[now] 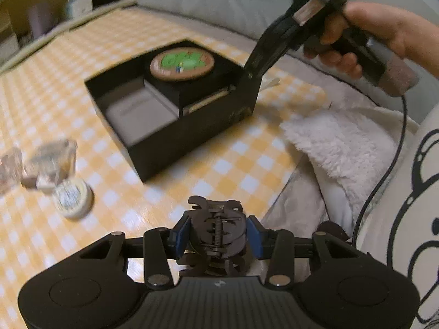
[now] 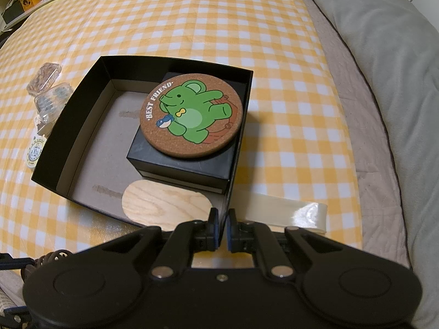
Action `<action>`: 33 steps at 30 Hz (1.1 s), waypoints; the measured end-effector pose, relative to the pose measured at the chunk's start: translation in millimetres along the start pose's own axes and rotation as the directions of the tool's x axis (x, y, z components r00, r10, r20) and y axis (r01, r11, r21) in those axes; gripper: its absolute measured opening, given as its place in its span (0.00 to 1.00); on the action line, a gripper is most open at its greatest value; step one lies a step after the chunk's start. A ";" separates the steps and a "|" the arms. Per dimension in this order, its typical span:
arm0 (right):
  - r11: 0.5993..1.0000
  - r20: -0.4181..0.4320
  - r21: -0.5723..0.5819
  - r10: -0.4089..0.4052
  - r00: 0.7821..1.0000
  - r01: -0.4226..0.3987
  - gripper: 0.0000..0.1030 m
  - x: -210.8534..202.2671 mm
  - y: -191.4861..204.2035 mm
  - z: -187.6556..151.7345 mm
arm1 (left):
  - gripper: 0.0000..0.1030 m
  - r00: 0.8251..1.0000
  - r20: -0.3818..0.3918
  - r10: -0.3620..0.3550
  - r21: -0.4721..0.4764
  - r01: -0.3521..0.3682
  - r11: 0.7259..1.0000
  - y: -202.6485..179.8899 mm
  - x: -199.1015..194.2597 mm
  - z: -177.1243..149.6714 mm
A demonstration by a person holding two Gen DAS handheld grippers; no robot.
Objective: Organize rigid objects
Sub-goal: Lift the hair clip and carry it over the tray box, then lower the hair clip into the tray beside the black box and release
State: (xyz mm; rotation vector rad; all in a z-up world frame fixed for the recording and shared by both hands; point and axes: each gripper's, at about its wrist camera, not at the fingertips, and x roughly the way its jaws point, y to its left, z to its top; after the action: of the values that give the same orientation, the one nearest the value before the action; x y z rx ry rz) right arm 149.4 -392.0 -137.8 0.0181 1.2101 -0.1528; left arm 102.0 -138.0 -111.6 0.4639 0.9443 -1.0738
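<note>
A black hair claw clip [image 1: 216, 233] sits between the blue pads of my left gripper [image 1: 218, 235], which is shut on it above the checked tablecloth's near edge. Farther off stands an open black box [image 1: 192, 137]. My right gripper [image 2: 223, 227] is shut on the near right corner of the box wall [image 2: 79, 126]; the left wrist view shows this right gripper [image 1: 251, 72] pinching that corner from above. Inside the box a smaller black box [image 2: 178, 164] carries a cork coaster [image 2: 192, 115] printed with a green elephant. A wooden oval [image 2: 164, 205] lies on the box floor.
Small clear containers [image 2: 46, 82] and a round tin [image 1: 72, 197] lie left of the box. A clear tape strip [image 2: 288, 213] lies to its right. A fluffy white cloth [image 1: 337, 142] and a grey pillow [image 2: 384, 54] border the yellow checked cloth [image 2: 219, 13]. A person's hand [image 1: 370, 35] holds the right gripper.
</note>
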 end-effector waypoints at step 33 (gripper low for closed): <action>0.999 -0.006 0.008 0.033 0.999 -0.033 0.06 -0.5 -4.1 0.7 | 0.44 0.990 -0.107 -0.093 0.590 0.138 0.795 52.8 29.5 131.9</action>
State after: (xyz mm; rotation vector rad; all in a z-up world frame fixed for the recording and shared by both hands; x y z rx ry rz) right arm 149.4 -396.1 -136.7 0.0452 1.2143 -0.1291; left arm 209.3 -226.5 -70.4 0.9828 0.6832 -1.4804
